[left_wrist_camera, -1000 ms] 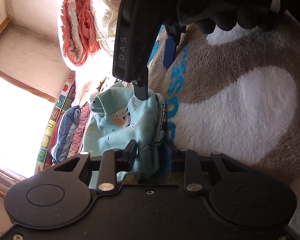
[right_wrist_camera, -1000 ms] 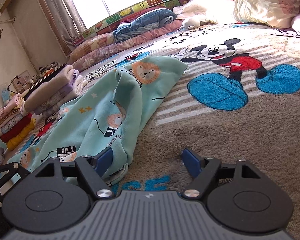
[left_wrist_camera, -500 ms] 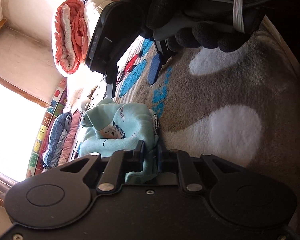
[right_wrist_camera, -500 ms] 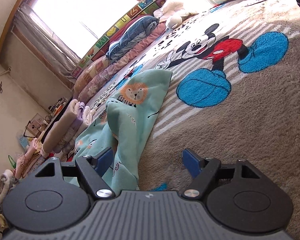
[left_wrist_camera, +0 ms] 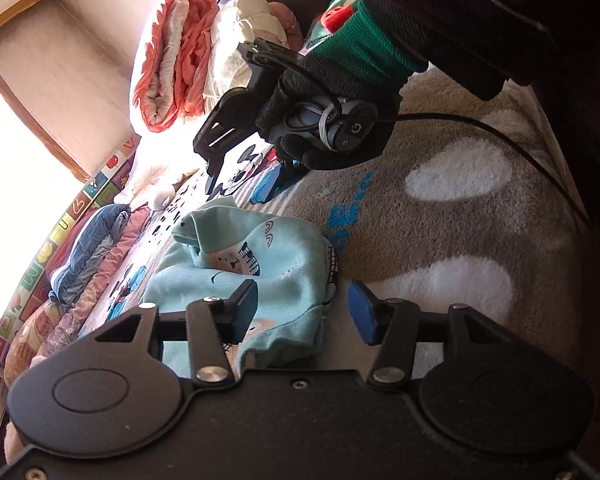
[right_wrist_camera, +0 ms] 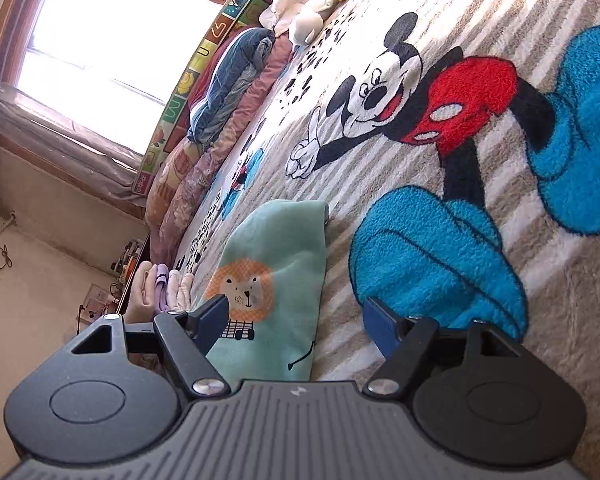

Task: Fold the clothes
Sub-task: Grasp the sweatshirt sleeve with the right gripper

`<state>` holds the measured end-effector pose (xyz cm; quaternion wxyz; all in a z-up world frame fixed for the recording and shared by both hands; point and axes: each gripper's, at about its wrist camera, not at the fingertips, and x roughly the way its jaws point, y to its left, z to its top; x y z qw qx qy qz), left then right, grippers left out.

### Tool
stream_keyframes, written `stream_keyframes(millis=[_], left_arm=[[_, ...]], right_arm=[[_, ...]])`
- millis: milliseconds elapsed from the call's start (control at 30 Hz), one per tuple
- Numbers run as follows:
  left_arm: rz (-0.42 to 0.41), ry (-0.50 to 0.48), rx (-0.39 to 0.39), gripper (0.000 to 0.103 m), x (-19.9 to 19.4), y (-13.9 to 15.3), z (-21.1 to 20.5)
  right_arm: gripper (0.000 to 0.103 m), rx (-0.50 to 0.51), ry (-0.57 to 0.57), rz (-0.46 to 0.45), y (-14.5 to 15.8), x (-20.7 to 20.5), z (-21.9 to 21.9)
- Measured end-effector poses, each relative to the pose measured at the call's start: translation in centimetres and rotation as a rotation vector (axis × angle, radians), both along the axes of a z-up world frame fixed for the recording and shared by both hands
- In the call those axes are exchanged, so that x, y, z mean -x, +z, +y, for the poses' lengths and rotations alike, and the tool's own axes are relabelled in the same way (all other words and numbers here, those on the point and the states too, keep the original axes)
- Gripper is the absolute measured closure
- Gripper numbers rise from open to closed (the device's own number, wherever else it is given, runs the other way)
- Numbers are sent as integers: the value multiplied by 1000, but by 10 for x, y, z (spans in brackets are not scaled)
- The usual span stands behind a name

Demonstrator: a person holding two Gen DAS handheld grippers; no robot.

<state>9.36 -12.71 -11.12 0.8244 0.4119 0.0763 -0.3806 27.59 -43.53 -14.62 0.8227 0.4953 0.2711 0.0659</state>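
A light teal child's garment (left_wrist_camera: 268, 268) with lion prints lies bunched on the Mickey Mouse blanket (left_wrist_camera: 452, 216). My left gripper (left_wrist_camera: 304, 312) is open, its jaws apart on either side of the garment's near edge, holding nothing. In the right wrist view the same garment (right_wrist_camera: 276, 280) lies flat on the blanket (right_wrist_camera: 440, 184), a lion face showing. My right gripper (right_wrist_camera: 296, 320) is open just above its near end. In the left wrist view the right gripper (left_wrist_camera: 240, 176) hangs above the blanket beyond the garment, held by a gloved hand.
Rolled orange and white bedding (left_wrist_camera: 180, 56) is stacked at the bed's head. Folded quilts (right_wrist_camera: 228, 80) line the window side. A stack of folded clothes (right_wrist_camera: 160, 288) lies at the bed's left edge. A cable (left_wrist_camera: 500, 136) trails from the right gripper.
My left gripper was shut on the teal garment and has opened, leaving it on the blanket. The right gripper has lifted and swung away towards the Mickey print.
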Motion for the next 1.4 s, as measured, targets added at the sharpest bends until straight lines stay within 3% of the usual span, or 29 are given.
stream_keyframes(millis=[167, 533, 633, 700, 800, 1233, 1400], left_arm=[[23, 27, 40, 52, -4, 2, 8], [21, 55, 49, 51, -10, -4, 16], [21, 59, 53, 51, -12, -5, 17], [20, 61, 55, 51, -13, -6, 18], [20, 67, 67, 51, -15, -4, 19], [2, 49, 107, 51, -6, 4, 18], [-5, 37, 116, 51, -1, 5, 11]], right_arm=[[41, -42, -33, -3, -10, -30, -11], [42, -9, -36, -10, -13, -62, -7], [56, 4, -34, -9, -13, -69, -6], [73, 13, -39, -8, -13, -71, -5], [79, 42, -77, -21, -8, -58, -7], [88, 226, -153, -119, 50, 20, -39], [89, 250, -169, -52, 50, 34, -52]])
